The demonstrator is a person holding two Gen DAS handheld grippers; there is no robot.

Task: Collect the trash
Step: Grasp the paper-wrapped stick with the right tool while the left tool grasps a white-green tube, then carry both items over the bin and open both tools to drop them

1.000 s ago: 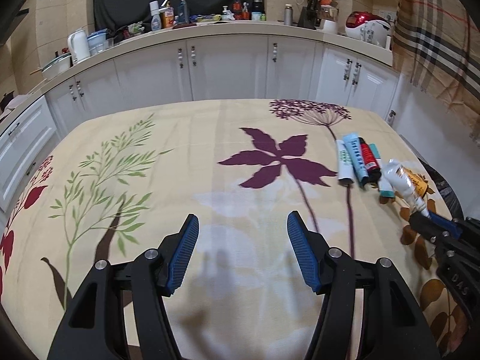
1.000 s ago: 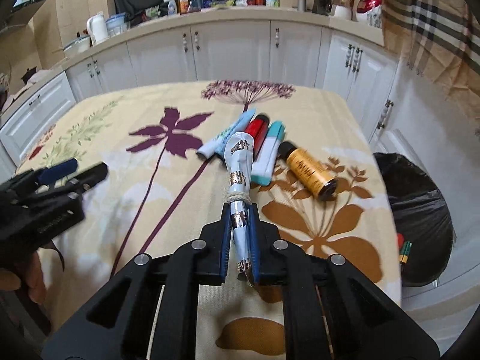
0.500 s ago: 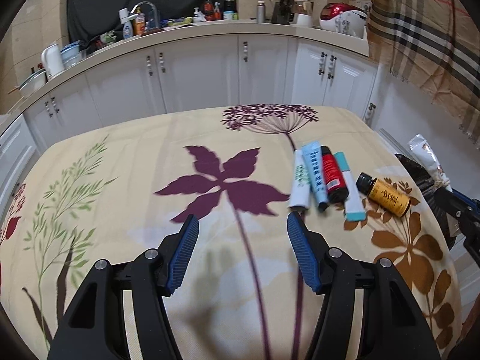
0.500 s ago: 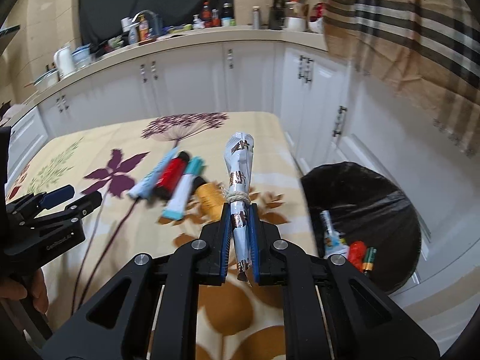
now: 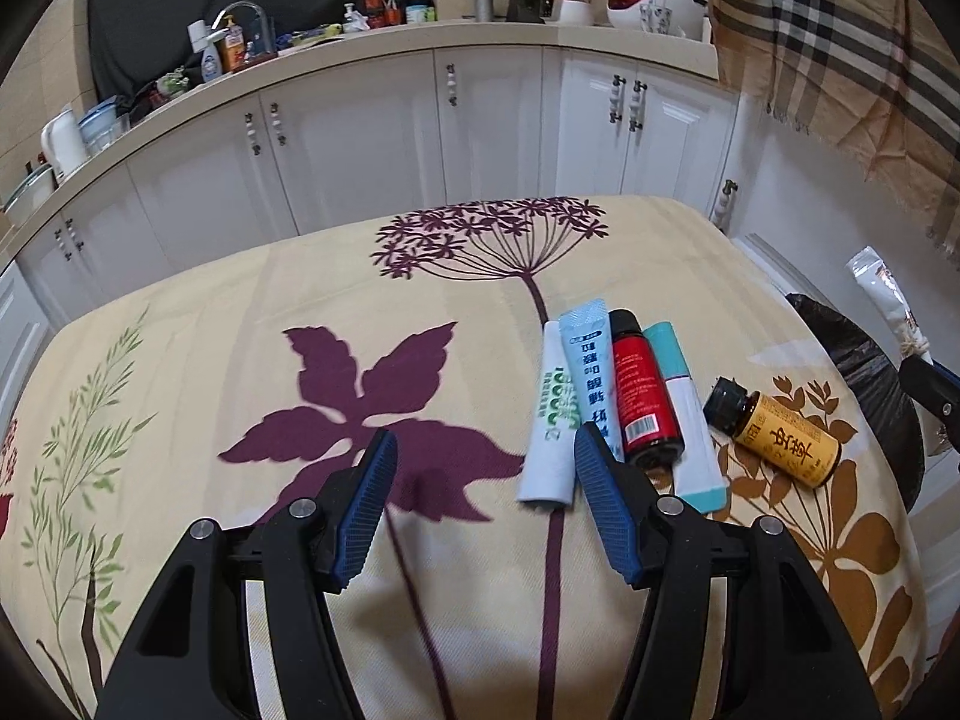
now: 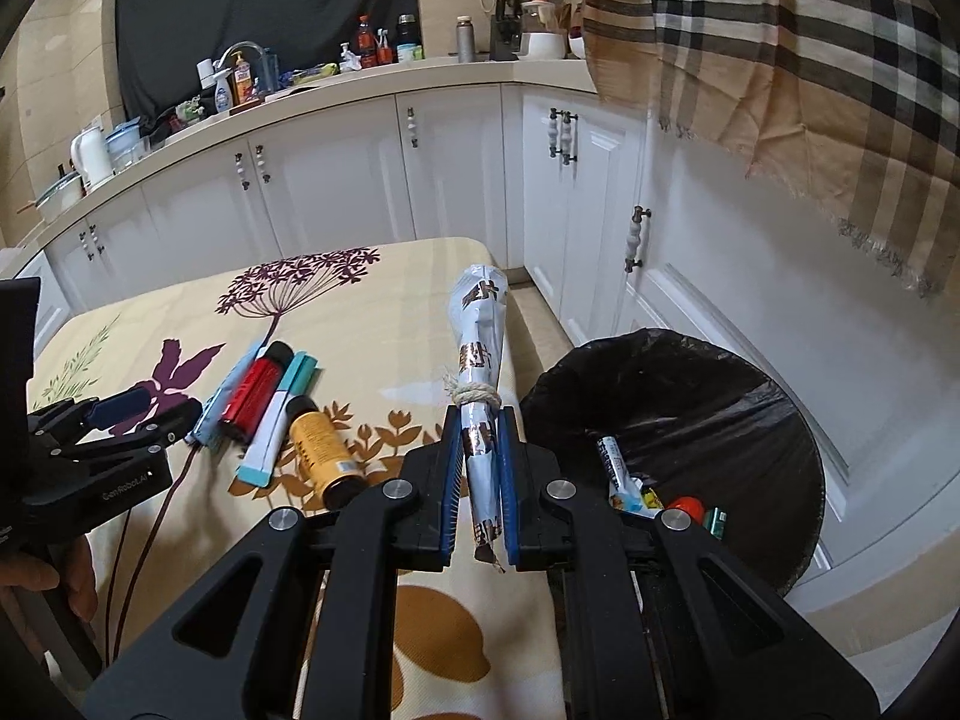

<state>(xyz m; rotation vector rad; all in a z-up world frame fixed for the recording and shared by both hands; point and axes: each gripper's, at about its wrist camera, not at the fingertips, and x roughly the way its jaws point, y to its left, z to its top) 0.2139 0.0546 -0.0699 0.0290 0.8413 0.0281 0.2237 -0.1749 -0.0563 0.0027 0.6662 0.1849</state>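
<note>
Right tool carries a wrapped packet to the bin; left tool waits wide open over the bench.

The bench (image 5: pixel 252 312) in its flowered cloth fills the left view, and the black-lined bin (image 6: pixel 690 396) sits just off its right edge, a few pieces already at the bottom. The right tool (image 6: pixel 477 483) is clamped tight on the twine-tied packet (image 6: pixel 477 324), whose long axis runs straight forward along the fingers, tip over the bench edge; the bin lies right of it, so my read is a short swing right. The left tool (image 5: pixel 486 507) gapes, holding nothing. The white tube (image 5: pixel 555 420), blue tube (image 5: pixel 591 369), red bottle (image 5: pixel 642 390), teal tube (image 5: pixel 684 414) and amber bottle (image 5: pixel 780 441) lie ahead-right, lengthwise away.
</note>
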